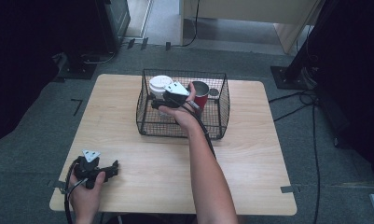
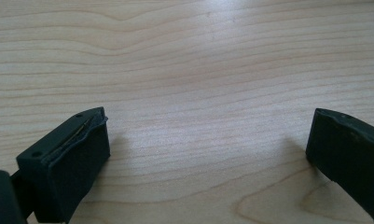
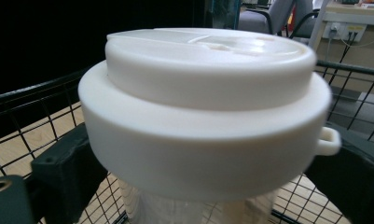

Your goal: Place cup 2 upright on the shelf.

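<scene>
Fingers (image 3: 63,172) either side of white-lidded cup (image 3: 208,116) (red cup (image 1: 201,94) overhead).

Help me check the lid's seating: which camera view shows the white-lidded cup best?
The right gripper view: the white-lidded cup sits close between that gripper's jaws, so the lid's rim and tab read clearly. The high view shows it small, from above, inside the wire basket beside a red cup. The left gripper view faces the wooden table.

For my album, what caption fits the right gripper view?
Black fingers flank a white-lidded cup in a wire basket.
</scene>
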The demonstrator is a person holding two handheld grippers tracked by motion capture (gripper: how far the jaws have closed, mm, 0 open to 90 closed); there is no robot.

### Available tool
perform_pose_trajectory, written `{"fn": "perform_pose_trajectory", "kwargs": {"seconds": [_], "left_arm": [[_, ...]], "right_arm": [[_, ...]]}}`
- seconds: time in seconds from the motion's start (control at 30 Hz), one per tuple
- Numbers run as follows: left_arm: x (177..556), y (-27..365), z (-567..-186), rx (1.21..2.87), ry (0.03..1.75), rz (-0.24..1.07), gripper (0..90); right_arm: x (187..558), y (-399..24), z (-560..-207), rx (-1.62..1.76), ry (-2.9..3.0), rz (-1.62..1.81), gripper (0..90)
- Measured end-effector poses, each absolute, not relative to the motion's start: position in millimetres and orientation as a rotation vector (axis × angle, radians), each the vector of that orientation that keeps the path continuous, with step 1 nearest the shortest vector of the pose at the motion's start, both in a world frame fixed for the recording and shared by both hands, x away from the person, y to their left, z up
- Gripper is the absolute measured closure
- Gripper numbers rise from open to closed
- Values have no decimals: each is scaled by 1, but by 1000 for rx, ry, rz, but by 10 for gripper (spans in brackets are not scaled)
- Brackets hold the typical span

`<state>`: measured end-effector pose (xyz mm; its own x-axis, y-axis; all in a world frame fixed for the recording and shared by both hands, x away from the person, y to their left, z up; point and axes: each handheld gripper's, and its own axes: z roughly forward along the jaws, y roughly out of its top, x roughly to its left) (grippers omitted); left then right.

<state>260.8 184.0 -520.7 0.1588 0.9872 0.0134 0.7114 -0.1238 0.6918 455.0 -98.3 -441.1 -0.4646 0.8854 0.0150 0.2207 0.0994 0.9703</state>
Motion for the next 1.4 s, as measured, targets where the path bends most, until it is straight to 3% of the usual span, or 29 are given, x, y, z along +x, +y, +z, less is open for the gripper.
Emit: {"fn": "perform_pose_trajectory", "kwargs": {"seconds": [1.4], "left_arm": [[261,184,-521,1898,1608,662,0]], "right_arm": [[430,-130,-397,1065,1750,1402,0]]}}
